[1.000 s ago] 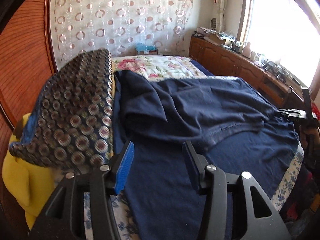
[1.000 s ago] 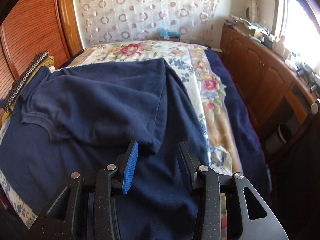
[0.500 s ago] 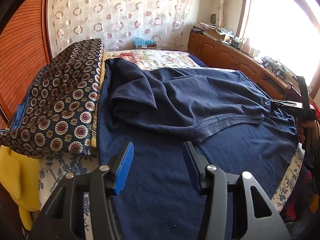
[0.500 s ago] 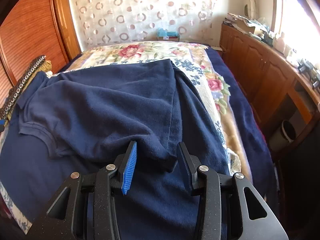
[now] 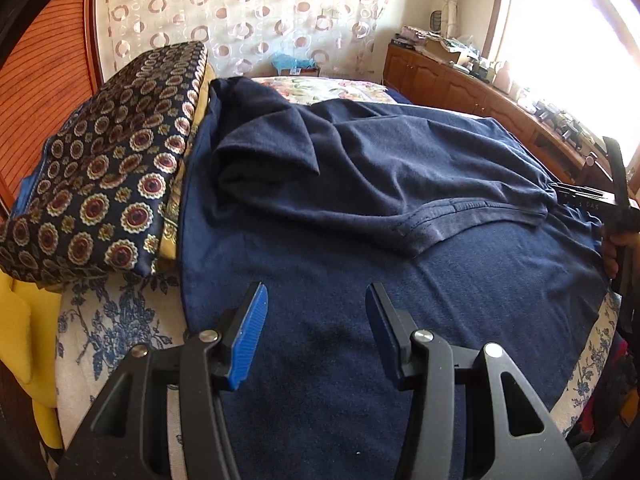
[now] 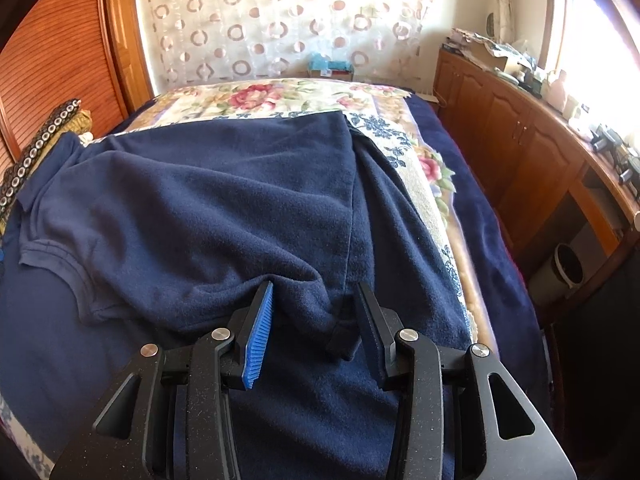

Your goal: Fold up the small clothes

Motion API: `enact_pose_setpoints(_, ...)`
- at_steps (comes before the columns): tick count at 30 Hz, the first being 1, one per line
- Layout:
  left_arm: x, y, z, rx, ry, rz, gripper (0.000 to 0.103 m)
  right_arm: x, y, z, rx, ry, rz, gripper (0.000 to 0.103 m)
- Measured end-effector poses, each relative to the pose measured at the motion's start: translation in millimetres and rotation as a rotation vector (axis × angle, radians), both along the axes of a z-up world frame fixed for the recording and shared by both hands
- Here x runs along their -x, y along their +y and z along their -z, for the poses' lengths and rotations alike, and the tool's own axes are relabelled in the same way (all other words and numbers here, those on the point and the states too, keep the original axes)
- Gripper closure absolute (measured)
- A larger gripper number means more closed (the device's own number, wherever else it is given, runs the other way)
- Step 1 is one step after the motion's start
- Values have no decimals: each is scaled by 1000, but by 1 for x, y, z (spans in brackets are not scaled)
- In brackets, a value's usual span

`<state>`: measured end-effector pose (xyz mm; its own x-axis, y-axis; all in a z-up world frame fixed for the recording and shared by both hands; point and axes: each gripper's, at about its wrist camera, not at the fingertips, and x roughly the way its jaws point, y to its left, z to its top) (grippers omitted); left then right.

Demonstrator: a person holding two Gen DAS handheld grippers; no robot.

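The right gripper [image 6: 314, 312] stood open with a bunched corner of the navy shirt [image 6: 200, 216] between its fingers; the left gripper [image 5: 316, 320], also open, hovered short of the shirt's hem.

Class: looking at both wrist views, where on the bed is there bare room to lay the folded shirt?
Free: the flat navy blanket between the left gripper and the shirt hem; the floral bedspread beyond the shirt. Crowded: the patterned cushion side, and the shirt corner between the right gripper jaws.
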<state>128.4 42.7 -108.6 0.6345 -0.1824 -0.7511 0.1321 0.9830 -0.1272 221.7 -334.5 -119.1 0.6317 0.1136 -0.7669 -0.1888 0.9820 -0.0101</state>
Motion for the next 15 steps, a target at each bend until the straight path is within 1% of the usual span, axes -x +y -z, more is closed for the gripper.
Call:
enact_pose_setpoints(3,-1,-1,-1,2,-1,-3,53,0,1,1,7,-2,1,61)
enact_pose_setpoints(7,-6,-2,-12,11,-33,-1,53,0,2,1,17,-6,8,59)
enact_pose_setpoints(13,-25,5,-24,46,-35,-45,53,1,4,1,28,-10,13,57)
enact_pose_setpoints(15,-30,6,-27,38,-41,-51,53,1,4,1,26,-9,15,57)
